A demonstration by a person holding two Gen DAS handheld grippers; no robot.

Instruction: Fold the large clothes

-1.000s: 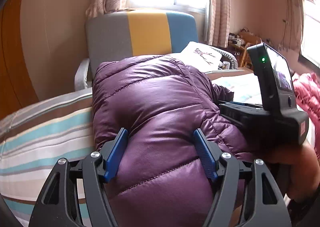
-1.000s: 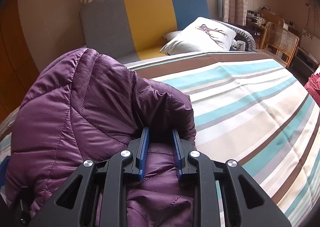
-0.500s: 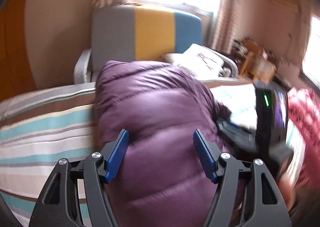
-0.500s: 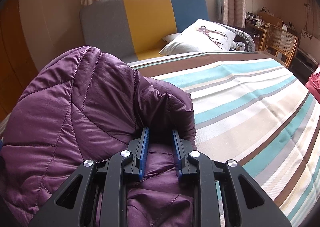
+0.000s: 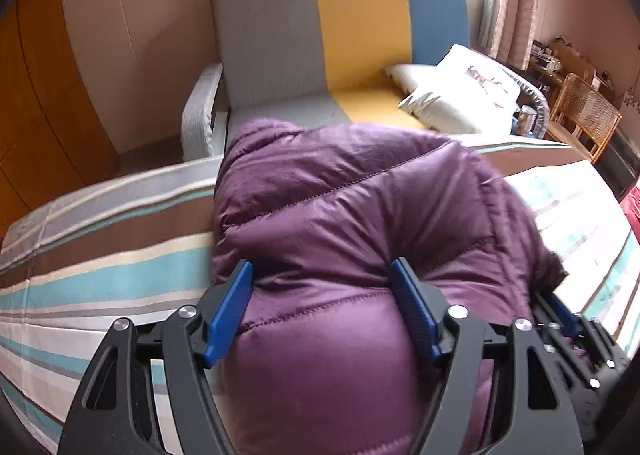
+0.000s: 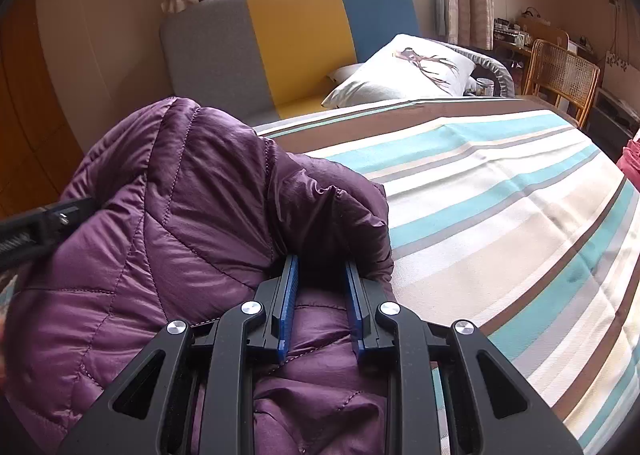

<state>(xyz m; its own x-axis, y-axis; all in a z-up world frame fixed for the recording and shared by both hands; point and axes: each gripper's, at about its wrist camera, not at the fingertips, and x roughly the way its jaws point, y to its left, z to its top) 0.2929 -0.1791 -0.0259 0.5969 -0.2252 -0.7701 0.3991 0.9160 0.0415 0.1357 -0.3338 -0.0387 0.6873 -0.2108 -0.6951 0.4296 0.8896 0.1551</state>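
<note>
A purple quilted puffer jacket (image 5: 340, 223) lies bunched on the striped bedspread (image 5: 100, 275). My left gripper (image 5: 322, 295) straddles a thick puffy fold of it. Both blue pads dent the fabric while the jaws are opening. In the right wrist view the jacket (image 6: 180, 215) fills the left half. My right gripper (image 6: 320, 287) is shut narrowly on a fold at its right edge. The right gripper (image 5: 560, 319) also shows low at the right of the left wrist view. A black part of the left gripper (image 6: 40, 227) pokes in at the left edge.
The striped bedspread (image 6: 500, 195) stretches bare to the right of the jacket. Behind the bed stand a grey, yellow and blue sofa (image 5: 340, 35) with a white pillow (image 5: 460, 95), and a wicker chair (image 6: 560, 71). A red garment (image 6: 630, 159) lies at the far right edge.
The left gripper swung sideways with the jacket fold still between its pads, which stand slightly wider. The right gripper slid from beside it to the lower right edge. The right gripper stayed put.
</note>
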